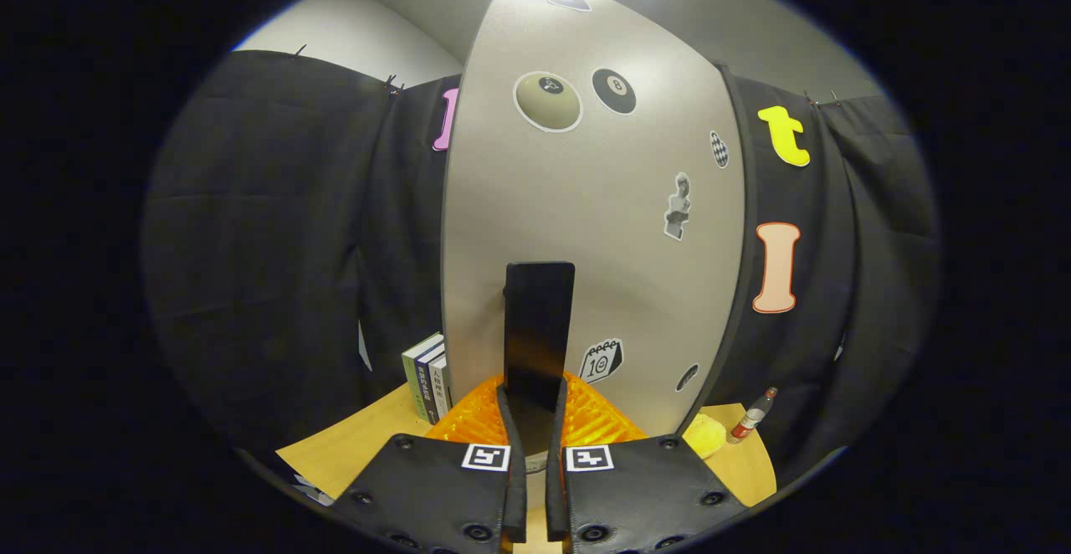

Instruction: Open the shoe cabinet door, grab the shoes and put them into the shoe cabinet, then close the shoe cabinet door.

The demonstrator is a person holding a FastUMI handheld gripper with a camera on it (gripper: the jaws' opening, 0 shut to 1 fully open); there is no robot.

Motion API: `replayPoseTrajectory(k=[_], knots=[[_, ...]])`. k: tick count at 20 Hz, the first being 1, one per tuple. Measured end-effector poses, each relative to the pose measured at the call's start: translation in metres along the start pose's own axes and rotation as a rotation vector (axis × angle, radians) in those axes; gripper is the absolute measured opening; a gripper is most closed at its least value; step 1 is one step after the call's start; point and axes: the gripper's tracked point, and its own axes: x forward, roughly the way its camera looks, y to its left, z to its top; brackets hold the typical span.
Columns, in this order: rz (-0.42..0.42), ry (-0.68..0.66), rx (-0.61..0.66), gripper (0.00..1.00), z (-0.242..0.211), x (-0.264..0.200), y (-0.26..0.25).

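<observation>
Down at the near end, the gripper (535,395) has its two fingers drawn close together, pinching the lower end of a tall, flat black handle (540,328) that stands out from the cabinet door. The handle rises upright from between the fingertips, and both of them press on its sides.

Just behind the handle is the shoe cabinet's door (586,228), a wide, pale grey matte panel dotted with stickers: a beige ball and a black eight-ball near the top, a small statue figure to the right of the handle, and a calendar sticker low down beside the handle. The door looks shut.

The cabinet stands on a light wooden table (351,449). Beside its left lower corner stand a few upright books (428,377) with green, white and dark spines. Off to the right, on the table, a small clear bottle with a red cap (750,417) leans, next to a pale yellow round thing (704,435) I cannot make out.
</observation>
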Motion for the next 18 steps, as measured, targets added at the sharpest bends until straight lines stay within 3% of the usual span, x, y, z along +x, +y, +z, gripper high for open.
replayPoseTrajectory(k=[4, 18], knots=[[-0.020, -0.008, -0.054, 0.10, -0.003, -0.025, -0.028], [-0.060, -0.044, 0.056, 0.12, -0.016, -0.087, -0.118]])
